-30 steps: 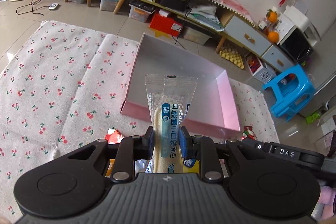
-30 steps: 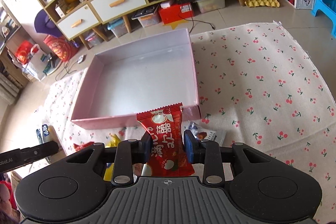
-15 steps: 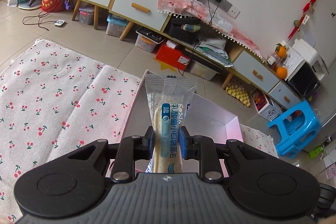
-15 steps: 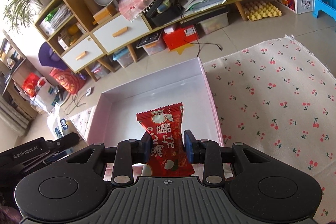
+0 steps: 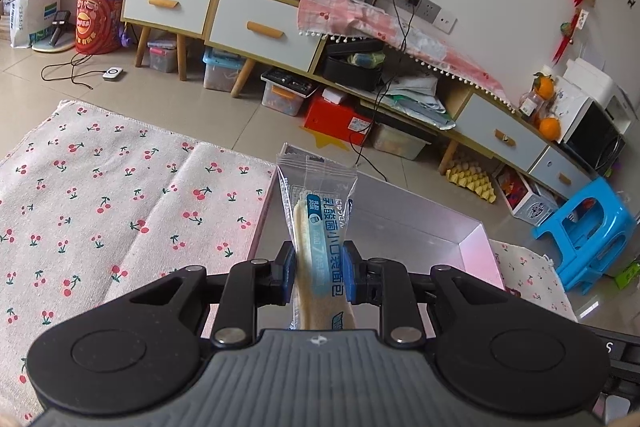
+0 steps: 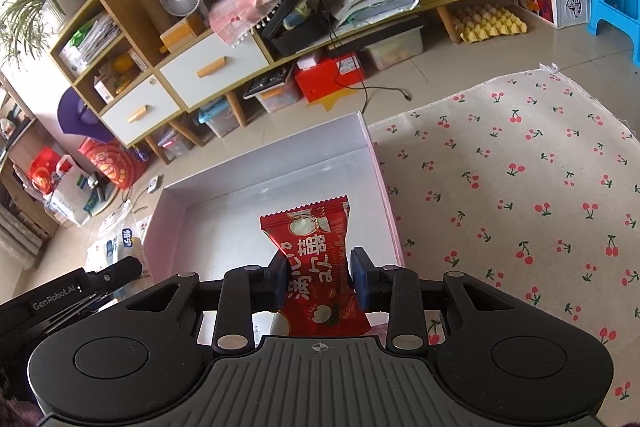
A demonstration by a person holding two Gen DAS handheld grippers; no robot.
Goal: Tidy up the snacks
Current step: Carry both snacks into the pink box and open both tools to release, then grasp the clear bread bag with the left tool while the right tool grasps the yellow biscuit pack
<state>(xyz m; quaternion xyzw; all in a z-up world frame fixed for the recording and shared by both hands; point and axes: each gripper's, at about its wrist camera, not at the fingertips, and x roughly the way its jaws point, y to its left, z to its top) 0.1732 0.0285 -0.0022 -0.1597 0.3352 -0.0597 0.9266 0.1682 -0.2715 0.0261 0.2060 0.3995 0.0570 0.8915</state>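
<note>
A clear packet with a pale bread stick and a blue label (image 5: pixel 320 195) stands upright in my left gripper (image 5: pixel 318 273), whose blue pads are shut on its middle. Behind it lies the shallow pink box (image 5: pixel 476 247) with a white inside; the packet's top hangs over the box's left part. My right gripper (image 6: pixel 320 279) is shut on a red snack packet (image 6: pixel 308 227), held upright above the near half of the same box (image 6: pixel 240 195). The box's floor shows nothing lying on it. The left gripper's black housing (image 6: pixel 60 297) shows at the left edge of the right wrist view.
The box rests on a cherry-print cloth (image 5: pixel 100 207) (image 6: pixel 520 167) on a tiled floor. A long low cabinet with drawers (image 5: pixel 256 27), storage bins and a red box (image 5: pixel 340 115) stand behind it. Cables trail on the floor (image 6: pixel 384 91). A blue stool (image 5: pixel 588 235) stands at the right.
Both grippers have moved forward and a little down from in front of the box to above it, packets still gripped. The box's near wall and the loose snacks before it have left view.
</note>
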